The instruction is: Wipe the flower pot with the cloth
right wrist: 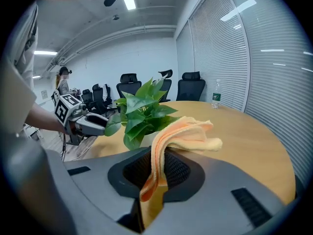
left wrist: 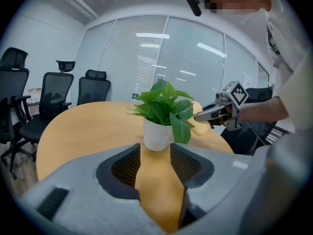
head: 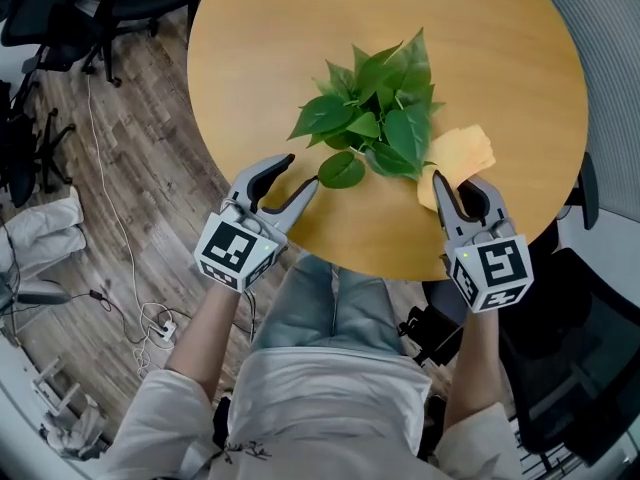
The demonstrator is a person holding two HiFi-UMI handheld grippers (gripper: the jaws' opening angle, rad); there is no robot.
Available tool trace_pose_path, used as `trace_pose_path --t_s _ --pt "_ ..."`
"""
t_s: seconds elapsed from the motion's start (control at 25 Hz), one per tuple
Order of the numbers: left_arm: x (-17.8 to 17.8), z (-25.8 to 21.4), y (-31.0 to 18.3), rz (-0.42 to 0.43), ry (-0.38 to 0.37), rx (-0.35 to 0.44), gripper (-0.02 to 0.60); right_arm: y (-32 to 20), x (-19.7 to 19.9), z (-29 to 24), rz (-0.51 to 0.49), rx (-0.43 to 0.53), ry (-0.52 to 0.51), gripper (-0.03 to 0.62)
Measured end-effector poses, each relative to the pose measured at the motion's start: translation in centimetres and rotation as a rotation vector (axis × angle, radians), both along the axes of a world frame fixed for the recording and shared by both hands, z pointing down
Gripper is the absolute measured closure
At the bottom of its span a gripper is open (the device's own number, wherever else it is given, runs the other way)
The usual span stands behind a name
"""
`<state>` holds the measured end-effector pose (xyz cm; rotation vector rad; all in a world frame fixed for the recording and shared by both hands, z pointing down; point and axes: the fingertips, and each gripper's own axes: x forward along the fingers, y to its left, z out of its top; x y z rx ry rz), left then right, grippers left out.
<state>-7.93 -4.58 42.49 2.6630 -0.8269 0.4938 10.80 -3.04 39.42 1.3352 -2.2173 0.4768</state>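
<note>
A white flower pot [left wrist: 156,133] holding a green leafy plant [head: 378,118] stands on the round wooden table [head: 300,58]. From the head view the leaves hide the pot. My left gripper [head: 298,175] hovers at the table's near edge, left of the plant. It is open with nothing between its jaws, and the pot sits straight ahead of it. My right gripper [head: 452,183] is to the right of the plant, shut on a yellow-orange cloth [right wrist: 186,131]. The cloth drapes forward out of the jaws onto the table [head: 465,148].
Black office chairs [left wrist: 54,97] stand beyond the table's far side. A water bottle [right wrist: 215,99] is on the far part of the tabletop. Cables [head: 120,238] trail over the wooden floor at left. A dark chair [head: 570,348] is close by at right.
</note>
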Motion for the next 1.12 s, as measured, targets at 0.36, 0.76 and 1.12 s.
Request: trace_pose_path --t_s 0.36,0.76,1.12 --pt "2.7 1.9 -1.0 0.113 0.013 0.042 0.343 -1.0 -0.6 2.1 -0.051 -0.007 0.019 0.545" --pt "5.7 1.7 -2.5 0.199 0.044 0.109 0.267 -2.9 -0.1 4.1 -0.137 -0.015 0.113 0.545" --pt "6.5 1.5 -3.6 0.216 0.067 0.093 0.264 -5.9 -0.7 5.1 -0.264 -0.044 0.195 0.545"
